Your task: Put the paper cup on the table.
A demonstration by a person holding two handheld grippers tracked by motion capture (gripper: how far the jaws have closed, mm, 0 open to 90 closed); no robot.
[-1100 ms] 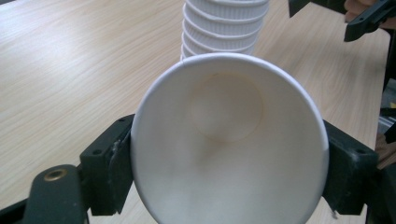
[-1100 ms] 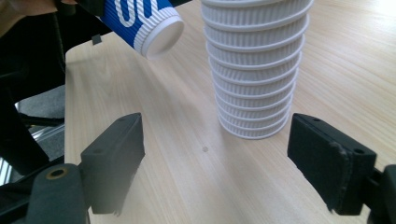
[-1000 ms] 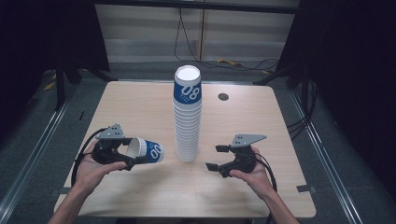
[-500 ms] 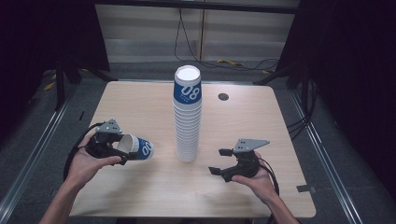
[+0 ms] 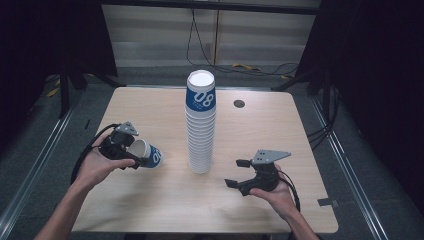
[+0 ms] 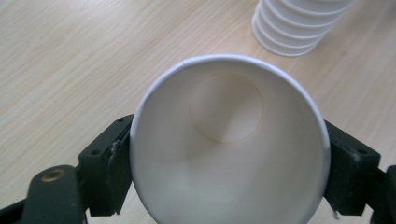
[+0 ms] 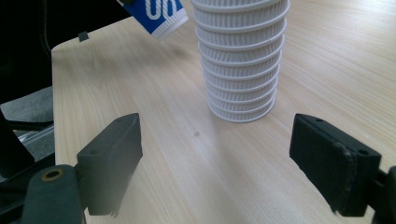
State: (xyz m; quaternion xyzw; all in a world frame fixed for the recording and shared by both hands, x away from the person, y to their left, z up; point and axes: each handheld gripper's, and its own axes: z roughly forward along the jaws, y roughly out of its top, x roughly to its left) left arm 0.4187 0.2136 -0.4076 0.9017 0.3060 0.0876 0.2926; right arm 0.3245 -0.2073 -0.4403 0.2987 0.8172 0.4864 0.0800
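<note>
Since a second ago my left gripper (image 5: 131, 152) has drawn back toward seven o'clock with the loose cup (image 5: 148, 153), jaws clamped on its rim; its own view looks straight into the white cup (image 6: 228, 140). My right gripper (image 5: 239, 173), at five o'clock, hangs wide open and empty, facing the stack's base (image 7: 240, 100). Beyond, the tall cup stack (image 5: 201, 125) stands mid-table. I judge the pulled-off cup is mid-carry; next I'd set it down upright, clear of the stack.
</note>
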